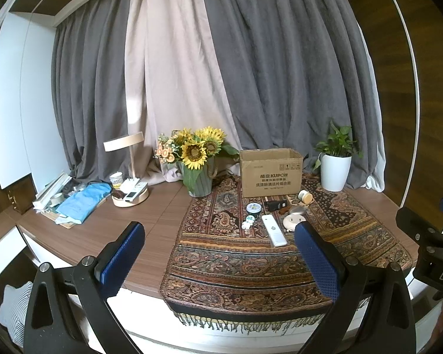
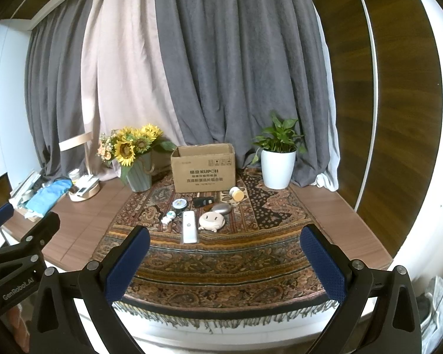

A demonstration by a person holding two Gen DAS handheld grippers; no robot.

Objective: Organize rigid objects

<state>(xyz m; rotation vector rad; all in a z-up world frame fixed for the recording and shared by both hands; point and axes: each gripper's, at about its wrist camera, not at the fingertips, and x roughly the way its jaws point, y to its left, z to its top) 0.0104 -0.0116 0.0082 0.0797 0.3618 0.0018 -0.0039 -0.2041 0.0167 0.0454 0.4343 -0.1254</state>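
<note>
Small rigid objects lie on a patterned rug (image 2: 221,262) in front of an open cardboard box (image 2: 204,167): a white remote (image 2: 190,226), a round beige pig-face item (image 2: 212,221), a small white figurine (image 2: 168,217), a round tin (image 2: 179,204), a black device (image 2: 203,201), a silver oval item (image 2: 221,209) and a small jar (image 2: 237,193). The box (image 1: 271,172) and remote (image 1: 274,230) also show in the left wrist view. My left gripper (image 1: 220,261) and right gripper (image 2: 226,261) are both open and empty, held before the table's front edge, well short of the objects.
A sunflower vase (image 2: 138,159) stands left of the box, a potted plant in a white pot (image 2: 277,159) to its right. A lamp with a tray base (image 1: 130,194), a blue cloth (image 1: 82,199) and papers sit at the far left. Curtains hang behind.
</note>
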